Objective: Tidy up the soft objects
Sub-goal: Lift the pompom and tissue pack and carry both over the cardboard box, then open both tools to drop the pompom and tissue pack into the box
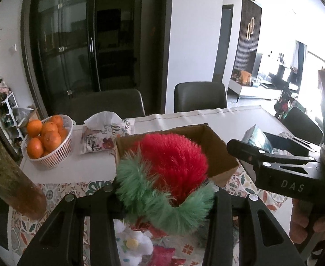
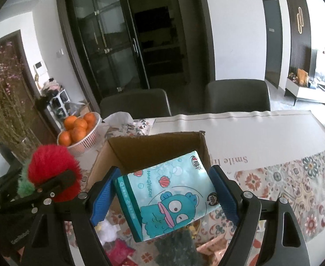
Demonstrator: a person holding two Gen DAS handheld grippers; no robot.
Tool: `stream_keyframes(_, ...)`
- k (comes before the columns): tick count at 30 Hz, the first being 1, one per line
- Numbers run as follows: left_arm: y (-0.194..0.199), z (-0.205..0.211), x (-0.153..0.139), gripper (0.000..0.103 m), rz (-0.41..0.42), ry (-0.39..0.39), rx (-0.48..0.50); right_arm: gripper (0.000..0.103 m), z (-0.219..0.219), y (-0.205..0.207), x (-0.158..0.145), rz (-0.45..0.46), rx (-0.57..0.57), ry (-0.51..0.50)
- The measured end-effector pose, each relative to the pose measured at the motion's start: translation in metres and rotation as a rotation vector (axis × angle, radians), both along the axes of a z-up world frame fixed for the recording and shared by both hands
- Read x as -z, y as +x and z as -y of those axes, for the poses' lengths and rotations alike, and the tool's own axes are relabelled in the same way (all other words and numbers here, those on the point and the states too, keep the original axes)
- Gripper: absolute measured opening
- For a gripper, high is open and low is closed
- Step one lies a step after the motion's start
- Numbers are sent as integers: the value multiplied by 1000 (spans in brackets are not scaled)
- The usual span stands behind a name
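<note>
My left gripper (image 1: pixel 164 201) is shut on a fluffy red and green plush (image 1: pixel 169 173), held above the table in front of an open cardboard box (image 1: pixel 220 153). The plush also shows at the left in the right wrist view (image 2: pixel 51 173). My right gripper (image 2: pixel 164 195) is shut on a teal tissue pack with a cartoon fish (image 2: pixel 169 195), held over the near edge of the box (image 2: pixel 153 148). The right gripper shows at the right in the left wrist view (image 1: pixel 240 148). More soft items lie on the patterned cloth below: a white plush (image 1: pixel 133 243) and a dark green one (image 2: pixel 175 246).
A white basket of oranges (image 1: pixel 58 153) and a floral tissue pack (image 1: pixel 105 135) sit at the far left of the table. A vase of dried flowers (image 2: pixel 5 110) stands at the left. Dark chairs (image 2: pixel 237 97) stand behind the table.
</note>
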State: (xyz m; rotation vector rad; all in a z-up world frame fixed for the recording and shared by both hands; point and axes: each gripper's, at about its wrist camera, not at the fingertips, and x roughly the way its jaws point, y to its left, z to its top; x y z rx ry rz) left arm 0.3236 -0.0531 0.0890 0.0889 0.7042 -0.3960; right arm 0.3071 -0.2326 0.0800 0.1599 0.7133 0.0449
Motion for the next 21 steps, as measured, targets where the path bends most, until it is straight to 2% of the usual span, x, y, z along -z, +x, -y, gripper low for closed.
stream_keyframes(8,46,4,13,42,-85,1,-6,83,5,49,6,-79,-30,8)
stream_keyframes(13,74,7,26,42,-136,-2,-9,83,7,79,21,-150,-36,33)
stream_keyframes(17,92,13,38,42,-156,30,-12,83,13,97,37,-199,-29,41)
stream_keyframes(21,105,18,47,47,-181,43,-9,83,15,111,51,-238,-33,47)
